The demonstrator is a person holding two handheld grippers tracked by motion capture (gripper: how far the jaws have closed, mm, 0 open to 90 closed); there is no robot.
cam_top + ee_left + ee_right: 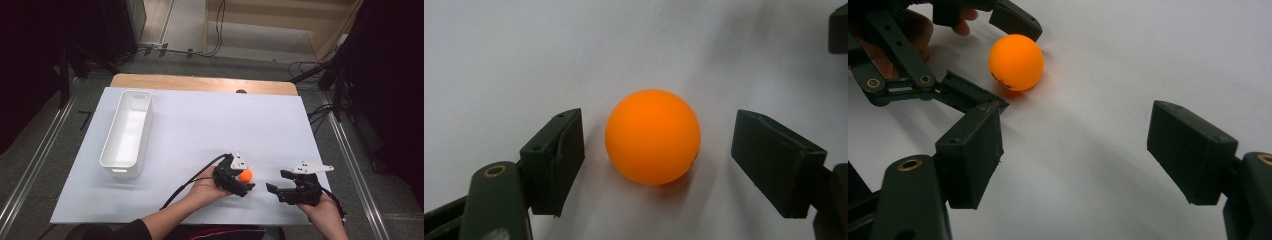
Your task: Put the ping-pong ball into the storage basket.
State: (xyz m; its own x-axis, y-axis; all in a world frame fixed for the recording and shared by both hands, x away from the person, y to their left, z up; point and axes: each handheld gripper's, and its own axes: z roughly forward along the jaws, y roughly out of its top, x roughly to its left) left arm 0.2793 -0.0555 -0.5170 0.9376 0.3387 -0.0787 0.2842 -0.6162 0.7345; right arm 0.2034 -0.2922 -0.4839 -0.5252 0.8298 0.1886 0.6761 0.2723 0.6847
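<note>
Left tongs [659,150]: mine, standing apart, one jaw on each side of the orange ball with a gap on both sides; nothing is clamped yet. In the high view they sit near the bench's near edge, right of centre.
Right tongs [1073,160]: also apart and holding nothing, resting just right of the left tongs, jaws pointing left toward the ball.
Bench [200,125]: smooth white sheet, so I judge nothing would stop a rolling thing short of the edge.
White bin [126,132]: far-left, well apart from the ball; a long carry if that is where it goes.
Orange ball [652,136]: on the bench between my left jaws, near-right of centre.
Risk, squeeze: closing off-centre could squirt the round, hard ball out forward.
Risk, nudge: one jaw touching first could roll it toward the near edge.
Risk, carry: a light pinch may let it slip on the way.
</note>
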